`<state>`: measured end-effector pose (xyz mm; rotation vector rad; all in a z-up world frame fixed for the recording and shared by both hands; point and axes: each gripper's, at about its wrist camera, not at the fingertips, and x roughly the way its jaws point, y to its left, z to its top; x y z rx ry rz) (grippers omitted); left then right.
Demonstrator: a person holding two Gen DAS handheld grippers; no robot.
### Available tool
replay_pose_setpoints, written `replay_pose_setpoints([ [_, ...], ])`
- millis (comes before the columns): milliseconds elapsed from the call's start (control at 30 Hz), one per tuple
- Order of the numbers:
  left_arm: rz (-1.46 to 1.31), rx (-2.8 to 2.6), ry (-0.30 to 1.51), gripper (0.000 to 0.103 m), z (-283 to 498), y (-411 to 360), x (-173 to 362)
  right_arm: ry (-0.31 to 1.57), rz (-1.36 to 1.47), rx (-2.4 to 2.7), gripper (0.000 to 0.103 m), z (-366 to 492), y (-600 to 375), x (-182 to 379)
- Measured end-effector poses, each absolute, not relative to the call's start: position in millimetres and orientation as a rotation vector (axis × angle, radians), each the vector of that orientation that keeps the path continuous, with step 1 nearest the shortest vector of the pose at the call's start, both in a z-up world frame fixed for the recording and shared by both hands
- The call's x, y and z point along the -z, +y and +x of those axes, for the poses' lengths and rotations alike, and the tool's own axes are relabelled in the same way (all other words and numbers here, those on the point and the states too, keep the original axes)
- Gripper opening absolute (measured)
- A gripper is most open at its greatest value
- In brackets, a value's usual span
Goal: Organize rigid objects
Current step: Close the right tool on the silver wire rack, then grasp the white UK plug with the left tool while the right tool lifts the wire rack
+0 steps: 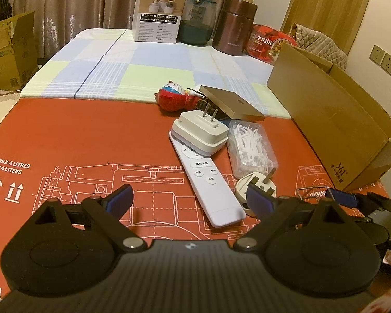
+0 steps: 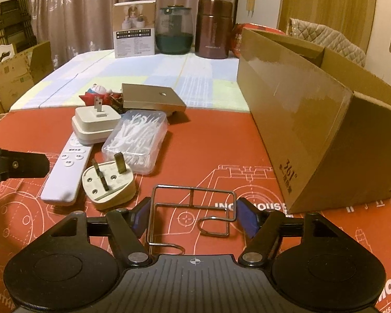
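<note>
Warm, dim indoor light; soft shadows; glare streaks the cardboard box [image 2: 299, 120]; fisheye bends edges, corners vignette dark.

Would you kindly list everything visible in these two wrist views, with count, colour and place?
remote control: 1, white, on the red board, partly under the square plug adapter
square plug adapter: 1, white, prongs up, resting on the remote's far end
floss pick box: 1, clear with white picks, right of the remote
three-pin plug: 1, cream, pins up, near the remote's near end
wire rack: 1, silver, between the right gripper's fingers
flat box: 1, gold, behind the adapter
Doraemon toy: 1, red and blue, left of the flat box
cardboard box: 1, brown, open, right side
product carton: 1, white, far end
glass jar: 1, dark green
flask: 1, brown
left gripper: 1, black, open
right gripper: 1, black, around the rack
</note>
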<state>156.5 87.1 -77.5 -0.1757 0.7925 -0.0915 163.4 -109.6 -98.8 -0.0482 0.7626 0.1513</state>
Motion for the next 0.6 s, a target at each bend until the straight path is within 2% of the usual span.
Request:
replay_pose_setpoints([
  [600,-0.131,0.145,0.75,0.091,154.8,75.0,73.2,0.734,0.005,-0.157,0.065,160.0,-123.7,89.6],
])
